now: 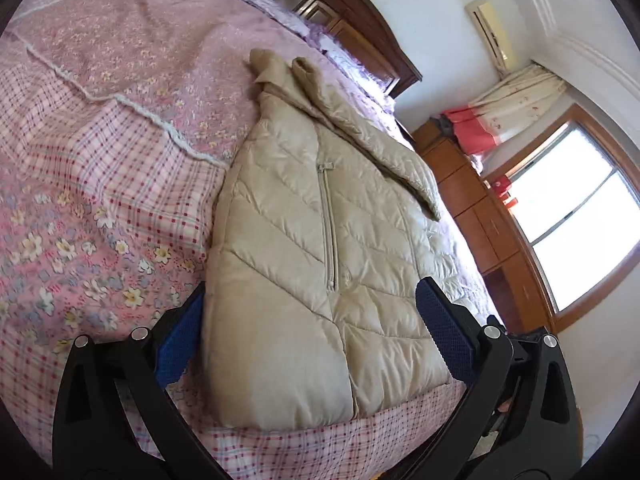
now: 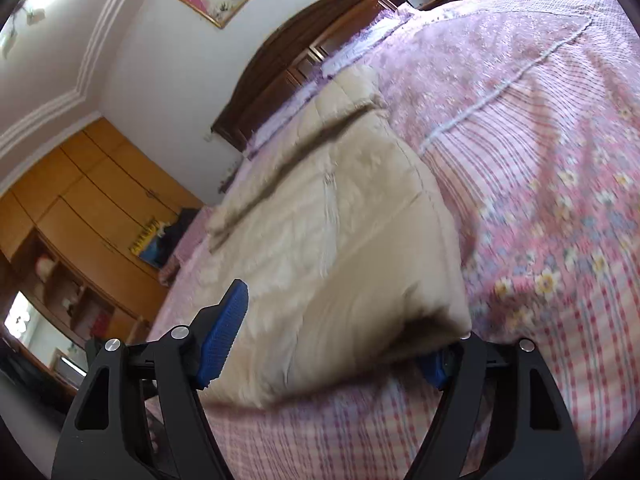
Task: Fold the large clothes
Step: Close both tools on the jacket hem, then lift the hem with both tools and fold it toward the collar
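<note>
One beige puffer jacket (image 1: 320,240) lies flat on a bed (image 1: 100,200) with a pink floral and checked cover, collar toward the wooden headboard (image 1: 360,28), seen from the left wrist. The left gripper (image 1: 308,332) is spread wide, its blue pads on either side of the jacket's hem, not pressing it. A window (image 1: 572,232) is at right.

From the right wrist, blurred, the jacket (image 2: 340,240) fills the middle. The right gripper (image 2: 336,340) is released, the hem corner between its pads.
</note>
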`<state>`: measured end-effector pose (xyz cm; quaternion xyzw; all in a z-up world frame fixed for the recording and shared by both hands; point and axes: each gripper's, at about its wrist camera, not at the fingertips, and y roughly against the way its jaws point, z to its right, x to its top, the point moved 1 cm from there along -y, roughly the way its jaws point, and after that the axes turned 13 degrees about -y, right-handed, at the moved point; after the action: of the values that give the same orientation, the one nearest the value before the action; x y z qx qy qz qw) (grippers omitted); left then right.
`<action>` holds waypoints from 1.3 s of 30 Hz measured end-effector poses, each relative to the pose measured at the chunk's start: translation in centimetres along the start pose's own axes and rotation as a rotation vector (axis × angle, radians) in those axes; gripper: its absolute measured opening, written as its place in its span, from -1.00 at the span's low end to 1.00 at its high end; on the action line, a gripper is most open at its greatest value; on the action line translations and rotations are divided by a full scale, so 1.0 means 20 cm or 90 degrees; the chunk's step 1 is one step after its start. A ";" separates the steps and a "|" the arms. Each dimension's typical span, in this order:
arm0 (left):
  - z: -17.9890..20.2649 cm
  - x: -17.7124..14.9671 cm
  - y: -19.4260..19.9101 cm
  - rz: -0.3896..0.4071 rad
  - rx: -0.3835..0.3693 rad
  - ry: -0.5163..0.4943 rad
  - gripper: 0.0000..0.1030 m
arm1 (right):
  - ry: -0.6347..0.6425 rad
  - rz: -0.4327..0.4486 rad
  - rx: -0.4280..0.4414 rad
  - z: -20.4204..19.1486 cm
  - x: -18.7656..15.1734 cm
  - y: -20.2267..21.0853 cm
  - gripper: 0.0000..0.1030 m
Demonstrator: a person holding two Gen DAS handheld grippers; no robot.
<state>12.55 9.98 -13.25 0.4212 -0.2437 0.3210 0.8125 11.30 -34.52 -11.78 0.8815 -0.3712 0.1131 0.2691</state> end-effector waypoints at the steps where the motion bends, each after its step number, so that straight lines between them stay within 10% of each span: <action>1: 0.01 -0.02 0.01 0.002 -0.002 0.003 0.90 | -0.003 0.003 0.002 0.00 -0.01 0.01 0.40; 12: -0.02 -0.08 0.12 0.067 -0.014 0.033 0.88 | 0.023 -0.008 -0.002 -0.04 -0.10 0.03 0.20; 21: -0.02 -0.15 0.15 0.057 0.071 0.009 0.17 | 0.030 0.042 -0.035 -0.05 -0.11 0.06 -0.06; 27: 0.04 -0.13 0.10 0.034 0.097 -0.024 0.35 | -0.023 0.084 -0.054 0.02 -0.05 0.08 -0.06; 30: 0.04 -0.12 0.12 0.043 0.125 -0.031 -0.45 | -0.034 0.083 -0.052 0.03 -0.04 0.08 -0.27; 39: 0.01 -0.10 0.20 0.055 0.113 -0.011 -0.73 | 0.002 0.078 -0.083 -0.03 -0.05 0.07 -0.76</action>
<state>8.27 10.85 -12.34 0.4830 -0.2392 0.3726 0.7554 9.57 -34.34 -11.14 0.8374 -0.4308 0.1065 0.3192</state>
